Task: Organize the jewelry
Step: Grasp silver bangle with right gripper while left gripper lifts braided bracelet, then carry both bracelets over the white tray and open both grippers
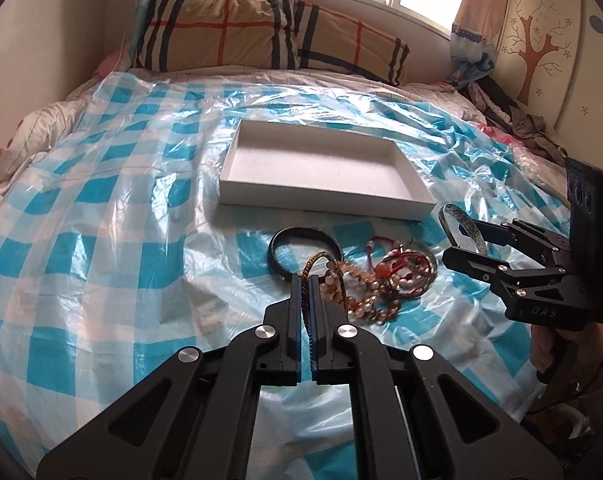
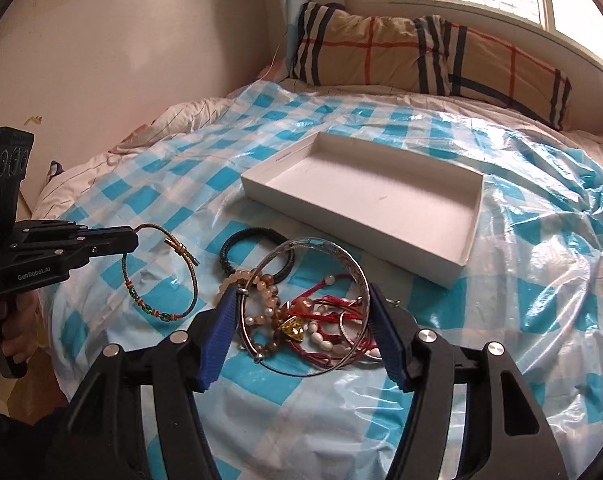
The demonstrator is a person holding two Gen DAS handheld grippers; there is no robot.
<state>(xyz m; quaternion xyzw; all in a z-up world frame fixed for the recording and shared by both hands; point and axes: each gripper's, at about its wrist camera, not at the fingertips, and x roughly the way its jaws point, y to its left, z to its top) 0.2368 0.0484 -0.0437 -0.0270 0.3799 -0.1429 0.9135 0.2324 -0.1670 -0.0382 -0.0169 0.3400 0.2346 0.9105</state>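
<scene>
A white shallow box lies open on the blue-checked plastic sheet. In front of it is a pile of jewelry: a black bracelet, bead bracelets and red cords. My left gripper is shut on a braided cord bracelet and holds it up left of the pile. My right gripper is shut on a silver bangle, holding it across its width above the pile.
A plaid pillow lies at the head of the bed under the window. Crumpled clothes lie at the right edge. A white board leans on the left wall. A hand holds the right gripper.
</scene>
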